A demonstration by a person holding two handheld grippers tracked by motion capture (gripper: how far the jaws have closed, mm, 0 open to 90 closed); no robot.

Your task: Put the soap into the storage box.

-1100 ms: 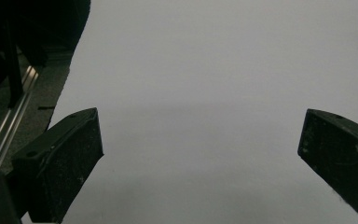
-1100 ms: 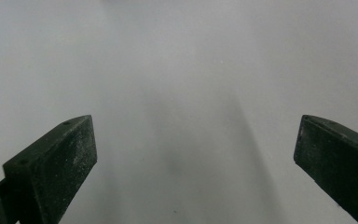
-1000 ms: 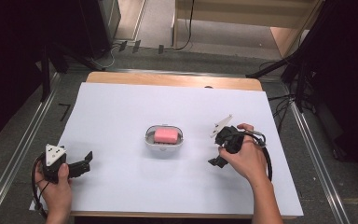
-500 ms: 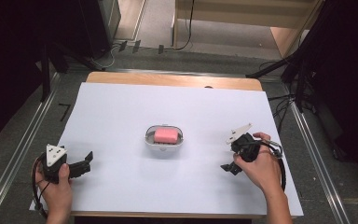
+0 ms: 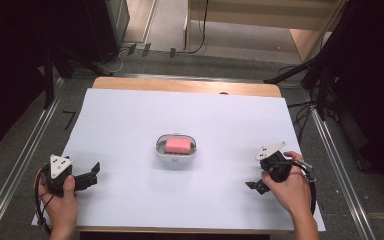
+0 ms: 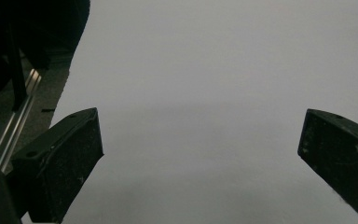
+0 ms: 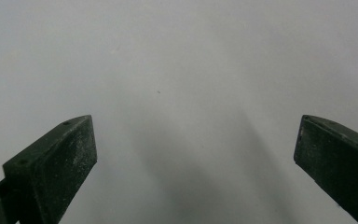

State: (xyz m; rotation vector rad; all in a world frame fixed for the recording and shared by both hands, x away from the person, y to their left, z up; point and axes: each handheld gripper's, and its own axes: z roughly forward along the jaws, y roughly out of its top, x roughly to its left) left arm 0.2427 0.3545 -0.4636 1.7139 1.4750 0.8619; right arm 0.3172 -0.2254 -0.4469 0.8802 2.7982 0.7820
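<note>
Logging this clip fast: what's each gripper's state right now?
Left gripper: open, holding nothing, over bare white table.
Right gripper: open, holding nothing, apart from the soap dish.

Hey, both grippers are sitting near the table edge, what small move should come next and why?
Probably bring the right gripper in toward the soap dish holding the pink soap. Both grippers' jaws stand wide open with nothing between them, the left gripper sits equally far off, and the dish at mid-table is the nearest thing to handle.
</note>
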